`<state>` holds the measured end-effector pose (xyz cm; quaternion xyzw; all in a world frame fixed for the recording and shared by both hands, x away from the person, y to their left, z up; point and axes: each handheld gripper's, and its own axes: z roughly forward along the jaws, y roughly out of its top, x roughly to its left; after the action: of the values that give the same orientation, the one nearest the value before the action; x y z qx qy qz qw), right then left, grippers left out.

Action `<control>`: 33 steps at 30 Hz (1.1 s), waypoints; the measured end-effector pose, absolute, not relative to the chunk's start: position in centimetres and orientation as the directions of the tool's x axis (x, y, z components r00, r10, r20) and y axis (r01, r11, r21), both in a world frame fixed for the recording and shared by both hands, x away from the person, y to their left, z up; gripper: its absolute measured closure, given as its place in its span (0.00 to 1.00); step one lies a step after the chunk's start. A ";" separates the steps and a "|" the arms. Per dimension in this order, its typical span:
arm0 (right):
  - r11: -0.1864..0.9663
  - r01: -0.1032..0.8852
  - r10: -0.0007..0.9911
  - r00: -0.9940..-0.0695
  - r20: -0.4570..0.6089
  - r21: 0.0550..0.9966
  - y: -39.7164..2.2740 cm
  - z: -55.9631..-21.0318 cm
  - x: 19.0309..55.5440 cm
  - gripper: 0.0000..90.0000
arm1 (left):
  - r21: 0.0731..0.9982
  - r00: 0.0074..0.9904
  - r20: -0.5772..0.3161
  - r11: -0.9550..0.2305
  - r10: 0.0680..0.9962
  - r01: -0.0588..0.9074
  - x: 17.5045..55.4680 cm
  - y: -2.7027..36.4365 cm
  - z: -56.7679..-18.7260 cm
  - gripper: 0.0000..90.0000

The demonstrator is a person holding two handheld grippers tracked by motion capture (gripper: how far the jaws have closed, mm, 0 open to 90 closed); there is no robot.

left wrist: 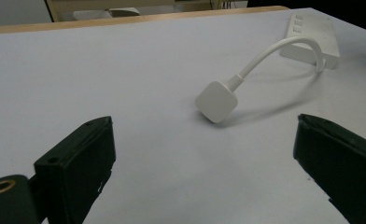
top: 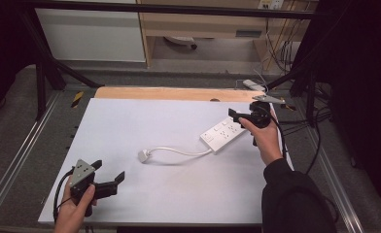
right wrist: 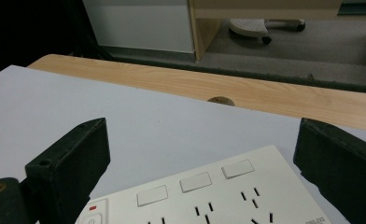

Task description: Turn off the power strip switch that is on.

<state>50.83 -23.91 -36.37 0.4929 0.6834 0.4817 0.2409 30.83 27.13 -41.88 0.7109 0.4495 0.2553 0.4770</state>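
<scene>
A white power strip point(top: 223, 133) lies flat on the white table top point(top: 145, 121) at the right. Its white cable point(top: 179, 151) curves left and ends in a white plug point(top: 144, 155) near the middle. My right gripper point(top: 244, 110) hovers just above the strip's far end, open, with nothing between its jaws. In the right gripper view the strip's point(right wrist: 209, 196) switches and sockets lie below the open right gripper point(right wrist: 202, 154). My left gripper point(top: 109, 170) is at the front left, open and empty. In its own view the left gripper point(left wrist: 204, 154) points at the plug point(left wrist: 216, 101), well short of it.
A wooden strip point(top: 179, 93) with a small round hole point(top: 214, 100) runs along the table's far edge. Black frame bars point(top: 43, 73) stand at the back corners. Loose cables point(top: 320, 121) hang off the right side. A white cabinet point(top: 91, 34) stands behind.
</scene>
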 end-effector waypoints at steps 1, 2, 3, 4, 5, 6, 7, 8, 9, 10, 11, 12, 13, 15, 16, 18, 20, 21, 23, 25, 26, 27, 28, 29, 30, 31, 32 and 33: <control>0.048 0.439 0.905 -0.400 0.148 0.897 -23.9 -36.2 50.6 0.04 | 0.908 0.466 -0.066 -0.141 0.883 0.395 30.8 27.1 -41.9 0.06; 0.049 0.435 0.902 -0.406 0.147 0.899 -24.0 -36.1 50.3 0.04 | 0.908 0.465 -0.066 -0.140 0.883 0.395 30.8 27.1 -41.9 0.06; 0.055 0.431 0.899 -0.414 0.143 0.901 -24.0 -36.0 50.0 0.04 | 0.908 0.465 -0.066 -0.140 0.883 0.396 30.8 27.1 -41.9 0.06; 0.059 0.424 0.897 -0.420 0.139 0.904 -24.1 -35.9 49.6 0.04 | 0.908 0.465 -0.066 -0.140 0.883 0.396 30.8 27.1 -41.9 0.06; 0.060 0.424 0.896 -0.423 0.138 0.904 -24.1 -35.8 49.3 0.04 | 0.908 0.465 -0.066 -0.140 0.883 0.396 30.8 27.1 -41.9 0.06; 0.060 0.426 0.894 -0.425 0.142 0.903 -24.1 -35.8 49.0 0.04 | 0.908 0.465 -0.067 -0.140 0.883 0.396 30.8 27.1 -41.9 0.06; 0.055 0.427 0.892 -0.427 0.148 0.903 -24.2 -35.7 48.7 0.04 | 0.907 0.465 -0.067 -0.140 0.883 0.396 30.8 27.1 -41.9 0.06; 0.052 0.425 0.889 -0.432 0.152 0.904 -24.3 -35.6 48.3 0.04 | 0.908 0.465 -0.067 -0.140 0.883 0.396 30.8 27.1 -41.9 0.06; 0.056 0.425 0.888 -0.435 0.149 0.904 -24.4 -35.5 48.0 0.03 | 0.908 0.464 -0.067 -0.140 0.883 0.396 30.8 27.1 -41.9 0.06; 0.055 0.426 0.888 -0.434 0.150 0.903 -24.5 -35.5 47.6 0.04 | 0.907 0.464 -0.067 -0.140 0.883 0.396 30.8 27.1 -41.9 0.06; 0.059 0.426 0.887 -0.437 0.148 0.903 -24.6 -35.4 47.3 0.04 | 0.908 0.465 -0.067 -0.140 0.883 0.396 30.8 27.1 -41.9 0.06; 0.063 0.422 0.888 -0.438 0.142 0.905 -24.6 -35.4 47.1 0.04 | 0.908 0.465 -0.066 -0.140 0.883 0.396 30.8 27.1 -41.9 0.06; 0.059 0.422 0.887 -0.438 0.147 0.905 -24.7 -35.4 46.7 0.04 | 0.907 0.464 -0.067 -0.139 0.884 0.396 30.8 27.1 -41.9 0.06; 0.065 0.422 0.884 -0.444 0.143 0.904 -24.7 -35.3 46.0 0.04 | 0.907 0.466 -0.064 -0.144 0.882 0.396 30.8 27.2 -41.9 0.06; 0.067 0.416 0.885 -0.444 0.139 0.907 -24.7 -35.3 45.7 0.04 | 0.907 0.466 -0.064 -0.143 0.883 0.397 30.8 27.2 -41.9 0.06; 0.076 0.401 0.886 -0.447 0.123 0.913 -24.6 -35.2 45.0 0.05 | 0.906 0.465 -0.064 -0.143 0.883 0.398 30.8 27.2 -41.9 0.06; 0.074 0.383 0.881 -0.457 0.119 0.921 -24.7 -35.1 44.3 0.05 | 0.907 0.463 -0.065 -0.141 0.884 0.398 30.7 27.2 -41.9 0.06; 0.075 0.376 0.880 -0.460 0.115 0.924 -24.7 -35.1 44.1 0.05 | 0.907 0.464 -0.065 -0.142 0.884 0.397 30.7 27.2 -41.9 0.06; 0.083 0.351 0.882 -0.461 0.096 0.933 -24.8 -35.1 43.5 0.06 | 0.907 0.463 -0.063 -0.142 0.884 0.395 30.7 27.2 -41.9 0.06; 0.090 0.340 0.881 -0.465 0.085 0.936 -24.9 -35.0 43.0 0.06 | 0.907 0.463 -0.065 -0.140 0.884 0.396 30.7 27.2 -41.9 0.06; 0.096 0.335 0.882 -0.466 0.075 0.937 -25.0 -35.0 42.8 0.06 | 0.907 0.463 -0.065 -0.141 0.884 0.396 30.7 27.2 -41.9 0.06; 0.102 0.331 0.882 -0.467 0.069 0.938 -25.1 -35.0 42.6 0.06 | 0.908 0.463 -0.065 -0.140 0.884 0.395 30.7 27.2 -41.9 0.06; 0.105 0.329 0.884 -0.464 0.064 0.938 -25.2 -35.1 42.3 0.06 | 0.907 0.463 -0.065 -0.141 0.884 0.396 30.7 27.2 -41.9 0.06; 0.100 0.325 0.884 -0.462 0.066 0.940 -25.4 -35.1 42.0 0.06 | 0.906 0.464 -0.063 -0.145 0.883 0.398 30.7 27.2 -41.9 0.06; 0.097 0.323 0.883 -0.464 0.068 0.941 -25.5 -35.2 41.8 0.06 | 0.906 0.465 -0.062 -0.145 0.883 0.397 30.7 27.2 -41.9 0.06; 0.094 0.325 0.882 -0.465 0.072 0.941 -25.7 -35.3 41.6 0.06 | 0.906 0.464 -0.063 -0.144 0.883 0.398 30.7 27.2 -41.9 0.06; 0.096 0.323 0.882 -0.466 0.070 0.941 -25.8 -35.5 41.3 0.06 | 0.907 0.464 -0.063 -0.143 0.884 0.397 30.7 27.2 -41.9 0.06; 0.097 0.319 0.883 -0.464 0.066 0.943 -25.9 -35.6 41.2 0.06 | 0.907 0.463 -0.064 -0.141 0.884 0.396 30.7 27.2 -41.9 0.06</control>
<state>41.16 -25.93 -35.56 0.4375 0.6870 0.5100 0.2767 30.70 27.18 -41.92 0.7105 0.4504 0.2565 0.4759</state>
